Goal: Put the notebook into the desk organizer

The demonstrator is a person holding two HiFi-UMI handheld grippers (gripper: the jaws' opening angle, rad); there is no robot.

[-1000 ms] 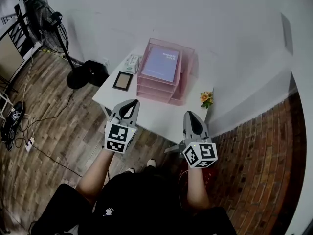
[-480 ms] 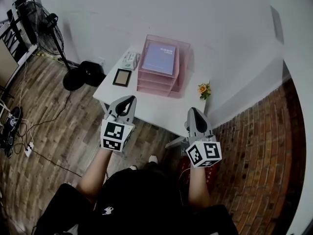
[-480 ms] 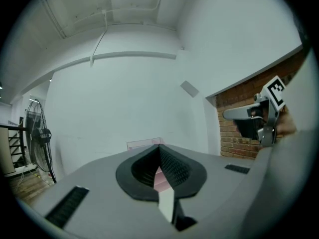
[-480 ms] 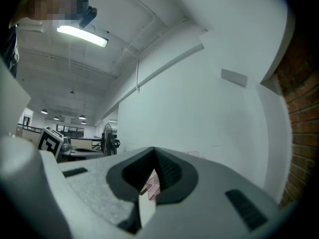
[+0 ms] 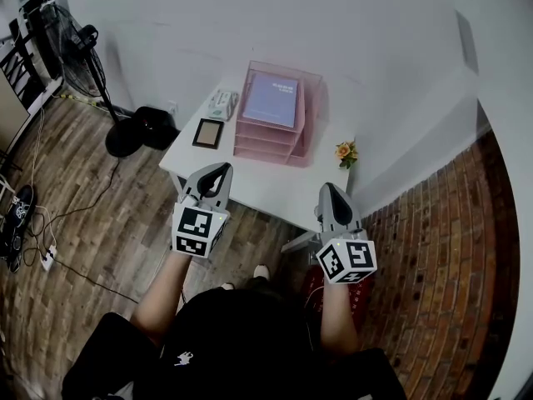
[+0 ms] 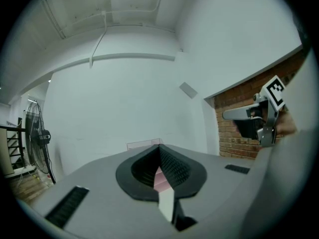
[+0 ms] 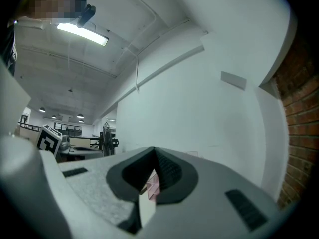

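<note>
Left gripper (image 5: 221,168) and right gripper (image 5: 326,188): grey tapered shells, black ribbed pads (image 6: 173,167) set in a dark scalloped recess, a dark slot (image 6: 67,205) on each flank. Each has a white cube with black square markers at its 6 o'clock end: left cube (image 5: 198,230), right cube (image 5: 346,261). Person wears a black short-sleeved top (image 5: 241,340), small white logo (image 5: 185,359) at 7 o'clock in the head view.

A white table (image 5: 250,182) stands against a plain white wall (image 5: 250,15) on a wood-plank floor (image 5: 75,248). A pedestal fan (image 5: 79,44) stands at left; brickwork (image 5: 441,265) adjoins at right. A ceiling tube light (image 7: 82,34) is lit.
</note>
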